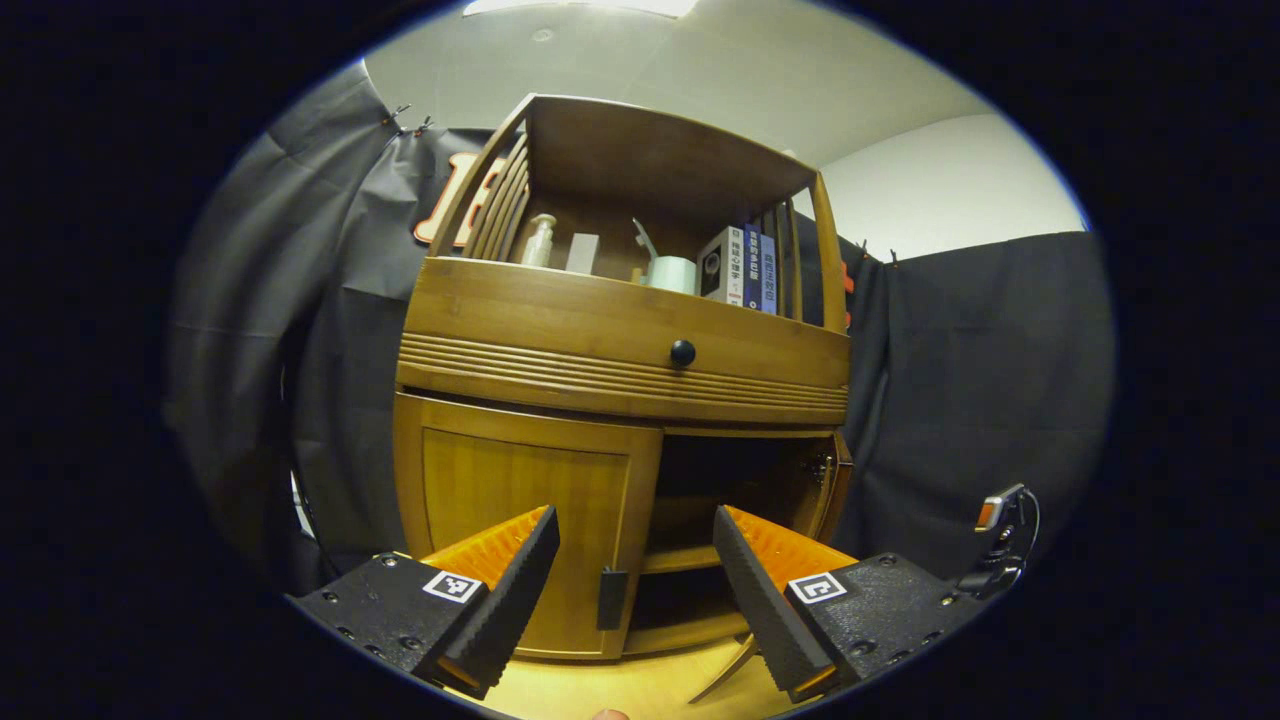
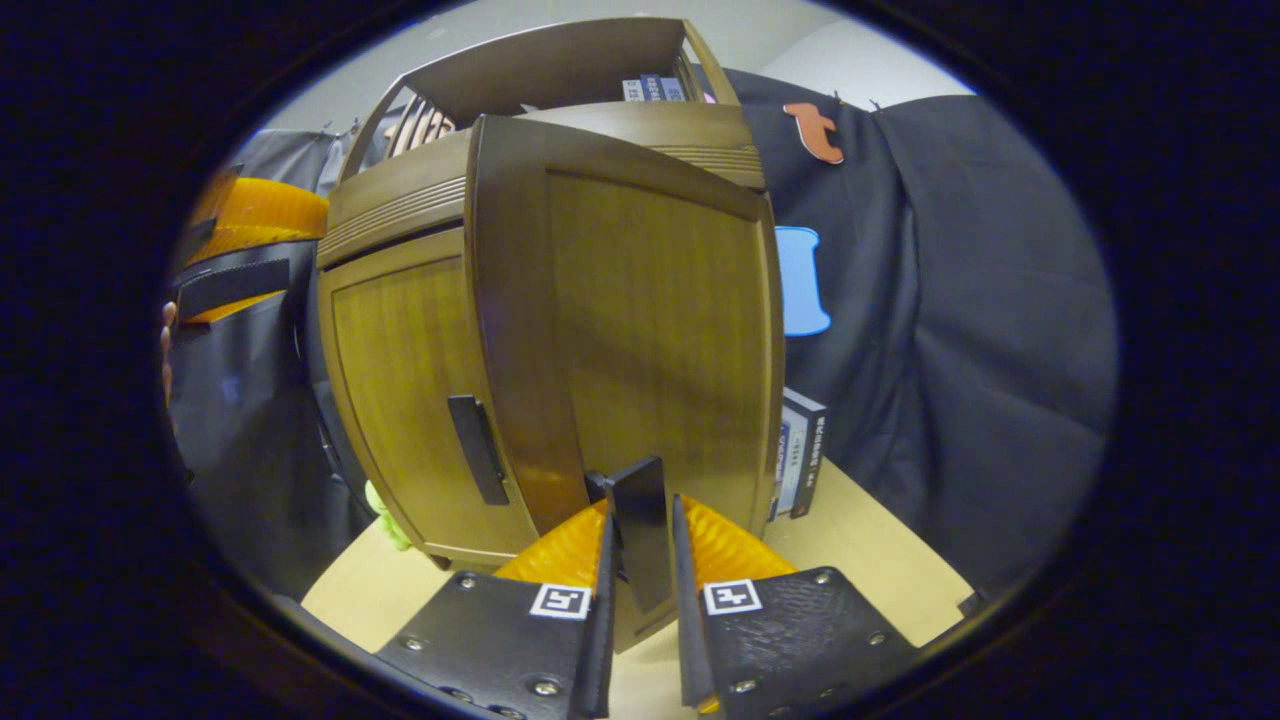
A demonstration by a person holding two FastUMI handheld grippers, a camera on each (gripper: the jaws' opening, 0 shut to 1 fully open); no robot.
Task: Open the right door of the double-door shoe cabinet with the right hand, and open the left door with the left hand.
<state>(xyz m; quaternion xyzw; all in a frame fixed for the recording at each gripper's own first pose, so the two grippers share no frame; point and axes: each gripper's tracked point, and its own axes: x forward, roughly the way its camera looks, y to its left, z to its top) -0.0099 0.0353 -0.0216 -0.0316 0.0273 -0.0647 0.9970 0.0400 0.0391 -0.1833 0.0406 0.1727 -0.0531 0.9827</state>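
In the left gripper view the wooden shoe cabinet (image 1: pixel 620 330) stands straight ahead. Its left door (image 1: pixel 520 500) is closed, with a dark handle (image 1: pixel 611 598) at its inner edge. The right door (image 1: pixel 838 480) is swung out edge-on, and the dark inside (image 1: pixel 730 500) shows. My left gripper (image 1: pixel 635 545) is open in front of the left door's handle, a short way off. In the right gripper view my right gripper (image 2: pixel 640 515) is shut on the handle (image 2: pixel 640 530) of the open right door (image 2: pixel 650 340). The left door (image 2: pixel 400 390) and its handle (image 2: pixel 478 450) sit behind.
A drawer with a round knob (image 1: pixel 682 352) runs above the doors. The open shelf holds a bottle (image 1: pixel 538 242), a cup (image 1: pixel 672 273) and books (image 1: pixel 745 268). A book (image 2: pixel 800 455) leans beside the cabinet on the wooden floor (image 2: pixel 860 540). A hand with the other gripper (image 2: pixel 240 250) is at far left.
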